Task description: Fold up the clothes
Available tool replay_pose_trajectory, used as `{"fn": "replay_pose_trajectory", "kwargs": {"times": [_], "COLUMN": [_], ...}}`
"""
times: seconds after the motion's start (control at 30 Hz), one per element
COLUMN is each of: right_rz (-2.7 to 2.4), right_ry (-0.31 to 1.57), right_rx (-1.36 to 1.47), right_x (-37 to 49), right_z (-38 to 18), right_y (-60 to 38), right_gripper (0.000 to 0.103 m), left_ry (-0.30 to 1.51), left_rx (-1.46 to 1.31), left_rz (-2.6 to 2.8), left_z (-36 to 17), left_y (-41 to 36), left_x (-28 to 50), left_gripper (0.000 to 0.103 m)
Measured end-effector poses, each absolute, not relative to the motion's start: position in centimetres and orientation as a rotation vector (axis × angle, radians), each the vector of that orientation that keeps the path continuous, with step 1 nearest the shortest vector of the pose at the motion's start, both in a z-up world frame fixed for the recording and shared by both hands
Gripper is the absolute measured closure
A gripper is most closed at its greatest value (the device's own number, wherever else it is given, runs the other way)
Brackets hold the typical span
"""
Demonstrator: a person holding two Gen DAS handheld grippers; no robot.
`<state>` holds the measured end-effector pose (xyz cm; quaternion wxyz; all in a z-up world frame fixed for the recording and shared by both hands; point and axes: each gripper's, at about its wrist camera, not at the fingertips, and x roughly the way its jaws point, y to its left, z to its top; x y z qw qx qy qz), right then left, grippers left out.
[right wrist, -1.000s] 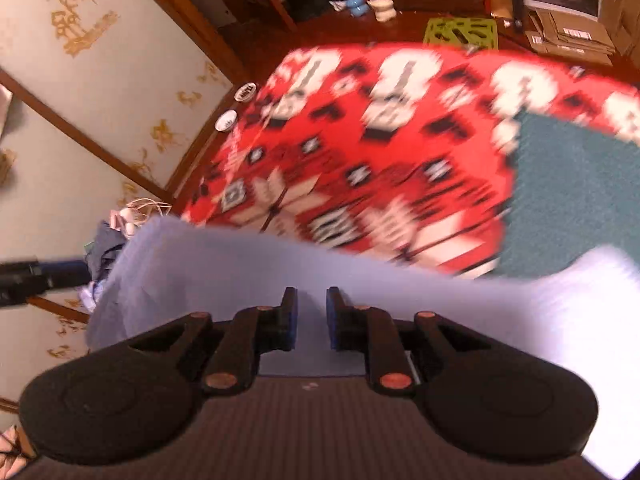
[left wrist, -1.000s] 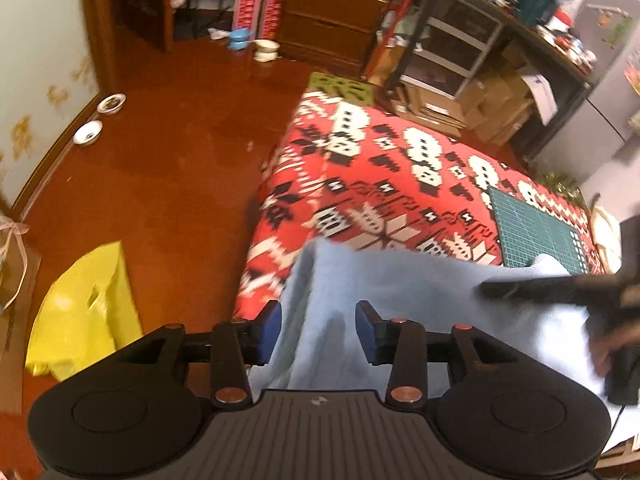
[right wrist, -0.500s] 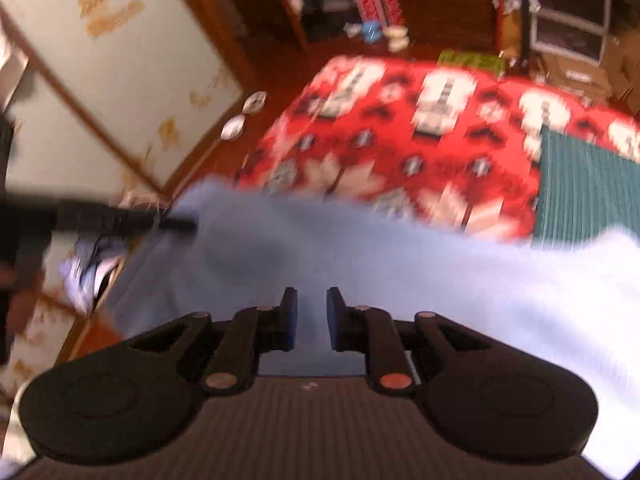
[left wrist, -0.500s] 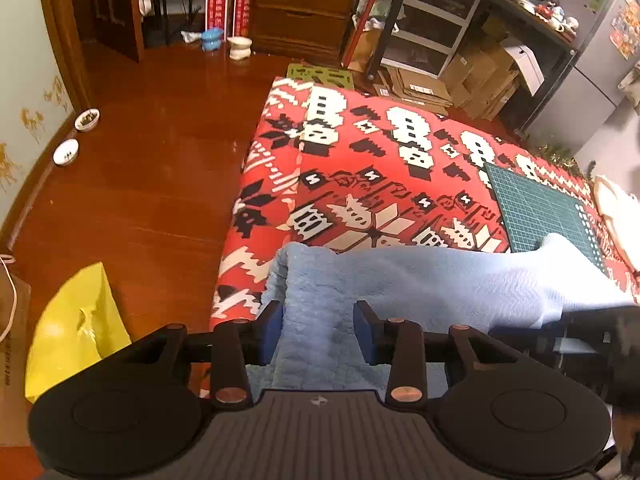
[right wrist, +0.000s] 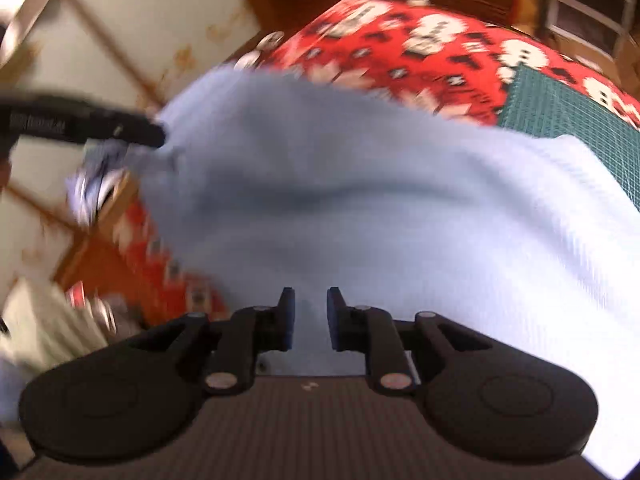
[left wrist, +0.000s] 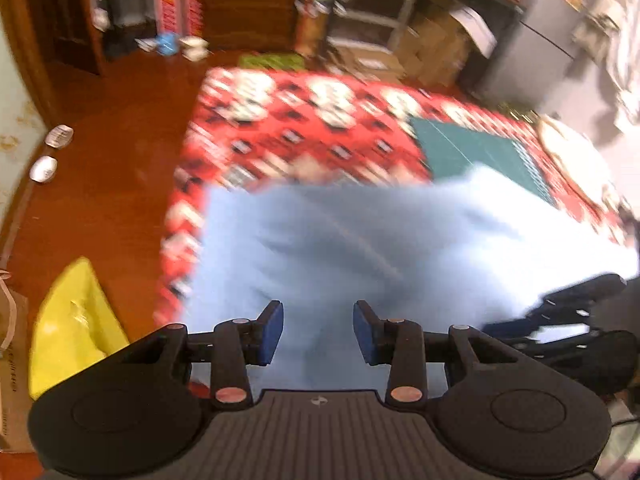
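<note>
— Fingers (left wrist: pixel 272 332) of the left gripper (left wrist: pixel 318 330): how do they stand?

— Partly apart in the left wrist view, low in the frame, with the light blue garment (left wrist: pixel 360 248) filling the gap. Whether the pads press cannot be told from there. In the right wrist view that gripper comes in from the upper left, and the cloth is gathered into a pinch at its tip, so it is clamped on the garment's corner.

— And the right gripper (right wrist: pixel 311 320)?

— Its jaws are opening, with only a narrow gap at the bottom centre of its own view. The garment's near edge sits in that gap, against the blue pads.

— Where is the garment lying?

— It spreads across the middle of both views, over the near part of the red patterned cover (left wrist: pixel 300 128). Its far right corner overlaps the green cutting mat (left wrist: pixel 472 148), right of centre in the left wrist view. The cloth is blurred.

— Anything else nearby?

— A yellow bag (left wrist: pixel 72 320) sits on the wooden floor (left wrist: pixel 120 160), lower left in the left wrist view.
</note>
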<state>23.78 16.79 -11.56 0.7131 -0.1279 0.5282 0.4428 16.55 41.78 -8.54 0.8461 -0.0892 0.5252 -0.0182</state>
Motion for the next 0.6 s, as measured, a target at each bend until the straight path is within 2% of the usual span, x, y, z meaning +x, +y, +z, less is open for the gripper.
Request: {"fn": "replay_pose_trajectory", "kwargs": {"times": [0.17, 0.4, 0.47, 0.53, 0.6], "right_rz": [1.050, 1.095, 1.114, 1.129, 1.139], "right_ry": [1.129, 1.057, 1.013, 1.010, 1.031], "right_rx": [-0.394, -0.566, -0.610, -0.601, -0.571], "right_x": [20.4, 18.1, 17.6, 17.8, 18.2], "right_z": [-12.5, -14.6, -14.6, -14.6, -14.4], "right_y": [17.7, 18.9, 18.8, 18.5, 18.2], "right_gripper": [0.078, 0.079, 0.084, 0.094, 0.098], "left_ry": [1.165, 1.079, 1.037, 0.998, 0.956], "left_rx": [-0.097, 0.423, 0.576, 0.707, 0.836], "left_rz": [-0.145, -0.489, -0.565, -0.628, -0.685], "left_z": [-10.8, -13.6, -14.5, -15.5, -16.4], "left_y": [37.6, 32.0, 31.1, 30.5, 30.2], "left_x": [15.5, 13.9, 13.3, 12.8, 12.3], "left_gripper": [0.065, 0.063, 0.063, 0.065, 0.099]}}
